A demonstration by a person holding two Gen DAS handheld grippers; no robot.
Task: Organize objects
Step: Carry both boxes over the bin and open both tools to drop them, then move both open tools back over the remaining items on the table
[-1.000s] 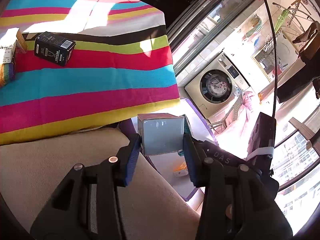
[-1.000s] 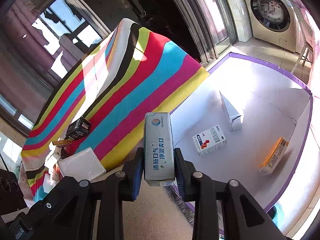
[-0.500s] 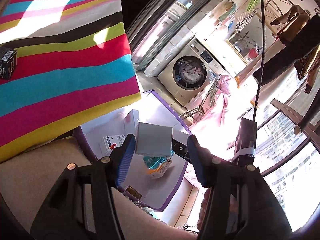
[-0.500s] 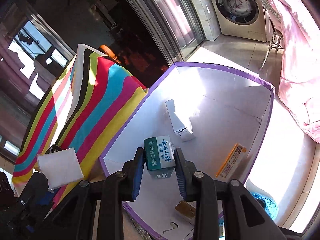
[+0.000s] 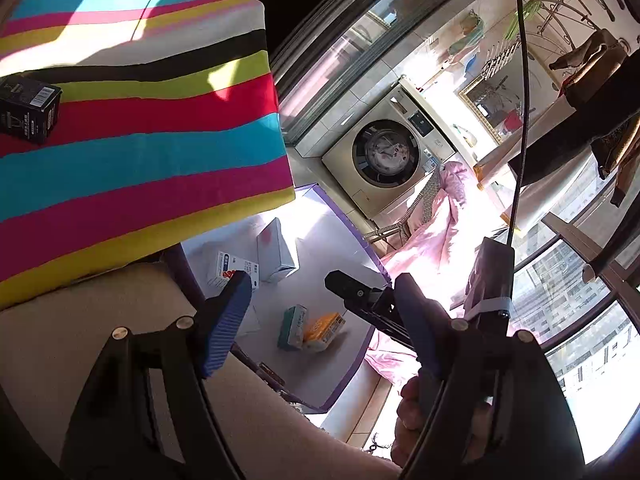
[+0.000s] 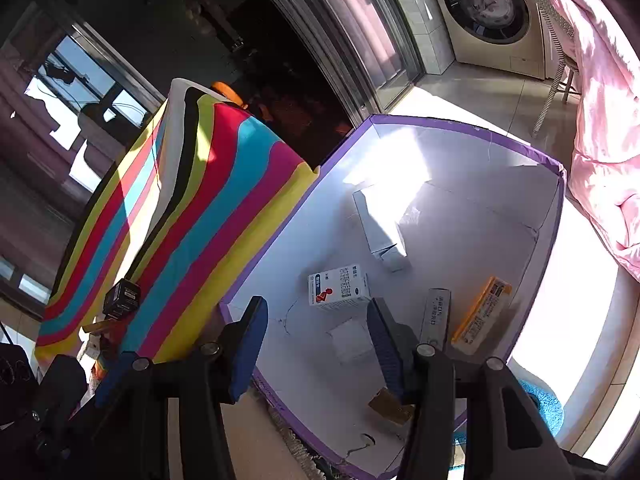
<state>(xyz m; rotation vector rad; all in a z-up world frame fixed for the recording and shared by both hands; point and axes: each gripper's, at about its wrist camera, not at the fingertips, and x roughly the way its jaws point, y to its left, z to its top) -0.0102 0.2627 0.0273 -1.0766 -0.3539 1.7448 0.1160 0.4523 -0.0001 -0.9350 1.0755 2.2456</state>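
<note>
Both the left gripper [image 5: 320,320] and right gripper [image 6: 316,344] are opening, empty, above the purple-edged box [image 6: 460,128], seemingly for collecting the small cartons [image 6: 340,288].

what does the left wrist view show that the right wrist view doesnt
Only the left wrist view: a hand gripping the other tool, and a black cable running up past window frames.

Only the right wrist view: a small white square packet on the tray floor and a brown cardboard scrap near its rim.

Both: the purple-edged white tray, the white box with a red figure, the orange box, the striped cloth, the black box and the washing machine. Each view's own tongs are opening, nothing between them.
</note>
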